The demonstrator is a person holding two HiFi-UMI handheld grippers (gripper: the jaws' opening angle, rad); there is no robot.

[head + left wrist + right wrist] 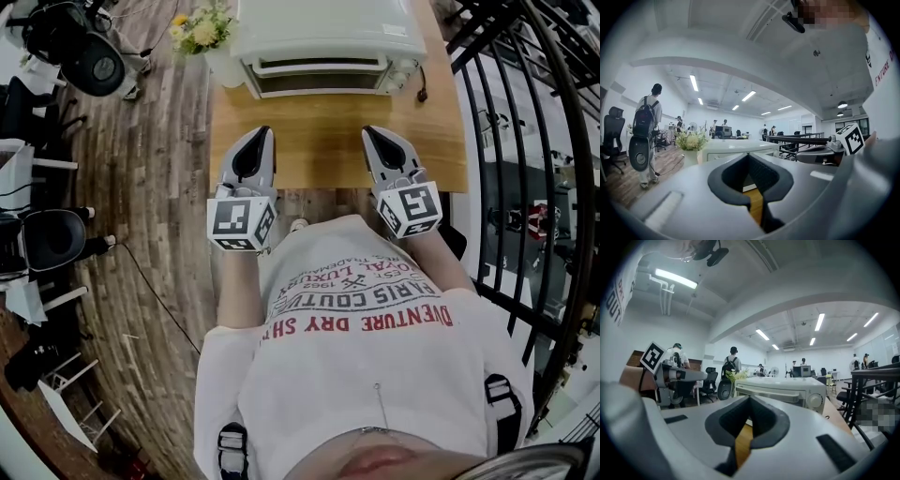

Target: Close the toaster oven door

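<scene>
Left gripper (260,139): you've got it pinched shut, empty, over the table's (328,159) near edge. Toaster oven (323,37) sits mid far edge, well apart from both tools; its door (319,79) looks flush already, so closing seems done. Your right gripper (372,139) is likewise shut, empty, near edge.

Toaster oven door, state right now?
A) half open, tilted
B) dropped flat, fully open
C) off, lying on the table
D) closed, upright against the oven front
D: in the head view the toaster oven door sits flush with the oven's front and no flap juts over the wooden table. The right gripper view shows its handle up at the top edge, level with the knob.
</scene>
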